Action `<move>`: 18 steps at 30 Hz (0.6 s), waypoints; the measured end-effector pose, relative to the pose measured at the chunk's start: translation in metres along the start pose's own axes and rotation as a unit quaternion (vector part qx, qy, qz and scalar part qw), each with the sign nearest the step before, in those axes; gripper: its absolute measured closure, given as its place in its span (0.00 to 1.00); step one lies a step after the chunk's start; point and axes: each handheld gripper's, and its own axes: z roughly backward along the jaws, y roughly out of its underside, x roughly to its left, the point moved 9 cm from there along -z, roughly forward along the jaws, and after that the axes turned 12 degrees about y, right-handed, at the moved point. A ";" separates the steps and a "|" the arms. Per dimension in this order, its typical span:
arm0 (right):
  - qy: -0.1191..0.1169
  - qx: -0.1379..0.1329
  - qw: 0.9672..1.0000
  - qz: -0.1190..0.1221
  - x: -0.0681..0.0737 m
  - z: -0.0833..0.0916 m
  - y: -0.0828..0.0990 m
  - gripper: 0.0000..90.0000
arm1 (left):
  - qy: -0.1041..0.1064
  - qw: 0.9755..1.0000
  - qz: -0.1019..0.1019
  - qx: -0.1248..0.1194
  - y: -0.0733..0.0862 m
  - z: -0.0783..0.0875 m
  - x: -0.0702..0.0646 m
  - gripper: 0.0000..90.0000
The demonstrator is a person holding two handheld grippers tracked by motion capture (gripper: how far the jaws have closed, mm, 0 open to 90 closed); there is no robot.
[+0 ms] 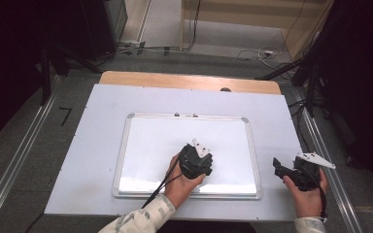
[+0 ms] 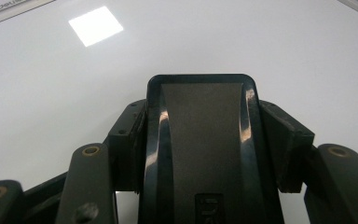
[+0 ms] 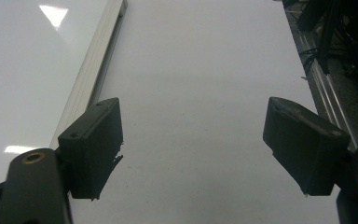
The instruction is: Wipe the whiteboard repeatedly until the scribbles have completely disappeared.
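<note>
Looking down, I see my left gripper [image 1: 196, 162] over the lower middle of the whiteboard [image 1: 141, 145], jaws clamped on a black eraser [image 2: 200, 140] whose flat face runs ahead of the camera toward the glossy board, while my right gripper [image 1: 291, 172] hangs spread and empty just right of the board's aluminium frame [image 3: 91, 70], above the pale sheet [image 1: 92, 145] covering the wooden table [image 1: 175, 80]. Beyond the tool lie grey floor, loose cables [image 1: 252, 52] and dark stands; I cannot tell whether the eraser touches the board, since the jaws hide its underside and the high view hides it under my hand.
</note>
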 end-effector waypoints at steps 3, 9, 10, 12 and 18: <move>0.000 0.000 1.000 0.000 0.000 0.000 0.000 0.21 | -0.001 1.000 0.003 -0.001 0.002 0.003 0.003 0.45; 0.000 0.001 1.000 -0.002 0.000 0.000 0.000 0.21 | -0.003 1.000 0.003 -0.001 0.005 0.006 0.007 0.45; 0.000 0.001 1.000 -0.002 0.000 0.000 0.000 0.21 | -0.004 1.000 0.003 -0.001 0.005 0.007 0.008 0.45; 0.000 0.001 1.000 -0.001 0.000 0.000 0.000 0.21 | -0.005 1.000 0.004 -0.002 0.006 0.009 0.010 0.45; 0.000 0.000 1.000 -0.001 0.000 0.000 0.000 0.21 | -0.008 1.000 0.007 -0.002 0.011 0.015 0.018 0.45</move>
